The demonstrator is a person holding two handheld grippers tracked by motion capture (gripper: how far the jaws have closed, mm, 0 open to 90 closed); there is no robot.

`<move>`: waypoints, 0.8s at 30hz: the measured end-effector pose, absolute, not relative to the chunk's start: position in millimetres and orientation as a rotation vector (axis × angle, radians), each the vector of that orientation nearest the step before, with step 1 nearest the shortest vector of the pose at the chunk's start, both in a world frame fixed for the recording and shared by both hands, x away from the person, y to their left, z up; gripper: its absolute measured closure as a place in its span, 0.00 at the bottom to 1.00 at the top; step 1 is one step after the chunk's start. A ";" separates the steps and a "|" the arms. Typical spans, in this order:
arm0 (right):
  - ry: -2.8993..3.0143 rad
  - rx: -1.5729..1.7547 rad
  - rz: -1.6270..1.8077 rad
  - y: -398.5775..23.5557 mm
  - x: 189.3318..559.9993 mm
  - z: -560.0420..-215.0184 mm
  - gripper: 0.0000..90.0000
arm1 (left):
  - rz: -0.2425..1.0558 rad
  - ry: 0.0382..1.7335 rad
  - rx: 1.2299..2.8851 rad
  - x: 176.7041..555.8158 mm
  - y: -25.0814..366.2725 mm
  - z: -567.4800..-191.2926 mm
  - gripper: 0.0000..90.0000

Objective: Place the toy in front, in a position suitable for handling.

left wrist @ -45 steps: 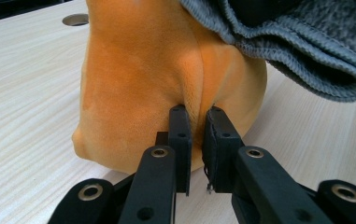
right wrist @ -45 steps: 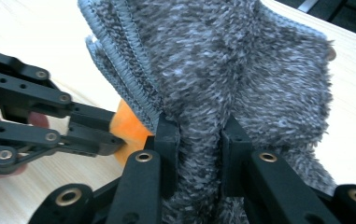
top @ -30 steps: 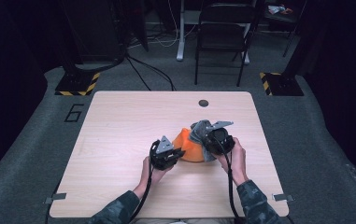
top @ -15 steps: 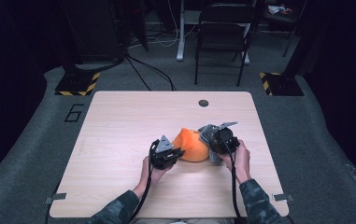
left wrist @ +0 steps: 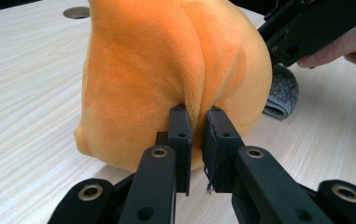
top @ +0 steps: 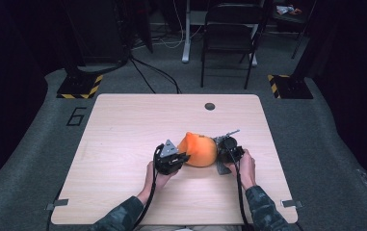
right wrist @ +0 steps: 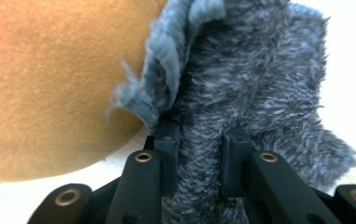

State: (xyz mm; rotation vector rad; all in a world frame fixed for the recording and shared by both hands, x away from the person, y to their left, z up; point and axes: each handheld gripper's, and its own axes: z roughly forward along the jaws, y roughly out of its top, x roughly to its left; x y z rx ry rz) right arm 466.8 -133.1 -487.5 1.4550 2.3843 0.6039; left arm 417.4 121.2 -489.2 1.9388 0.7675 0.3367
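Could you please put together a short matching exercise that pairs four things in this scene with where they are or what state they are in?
Things:
1. left gripper
2. right gripper
3. round hole
4. folding chair

Places or states:
A. on the floor beyond the table's far edge
B. pinching a fold of the orange plush
C. in the tabletop near its far edge
D. clamped on the grey fuzzy fabric

Pairs: 1-B, 2-D, 3-C, 4-A
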 end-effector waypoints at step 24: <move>2.318 1.265 0.862 -109.5 436.3 -419.5 0.82 | 0.336 0.801 1.924 422.4 126.8 -491.1 0.90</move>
